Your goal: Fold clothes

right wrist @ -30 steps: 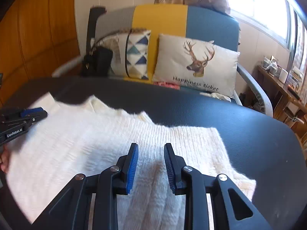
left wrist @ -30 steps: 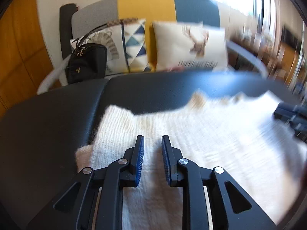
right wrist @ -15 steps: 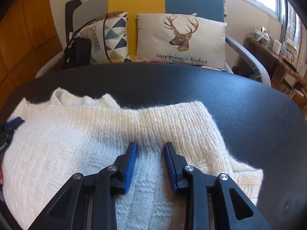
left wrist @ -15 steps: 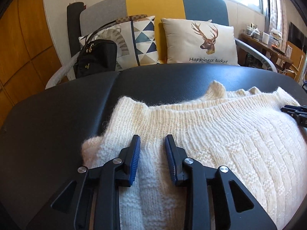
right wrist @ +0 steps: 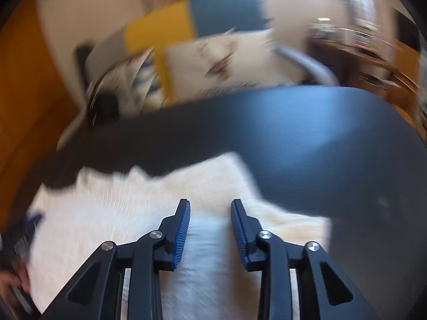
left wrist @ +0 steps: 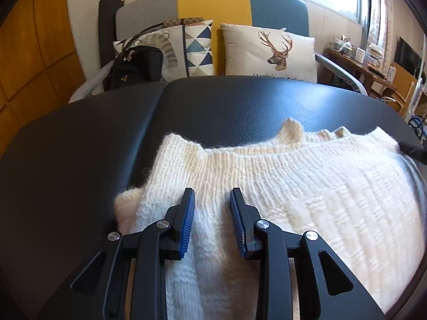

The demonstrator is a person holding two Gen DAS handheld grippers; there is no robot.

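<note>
Black table (left wrist: 240,106) under cream knit sweater (left wrist: 307,186), my left gripper (left wrist: 212,220) jaws parted above it, my right gripper (right wrist: 210,226) jaws opening, sofa (left wrist: 213,5) at 12 o'clock.

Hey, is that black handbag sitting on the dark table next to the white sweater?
No, the black handbag sits on the sofa behind the table, well apart from the sweater.

Our left gripper (left wrist: 212,205) tilts down, blue fingers (left wrist: 188,221) apart, nothing pinched between. Our right gripper (right wrist: 210,213) tilts down too, its jaws opening, gap between fingers (right wrist: 182,229) bare of any grip. Right view blurry.
</note>
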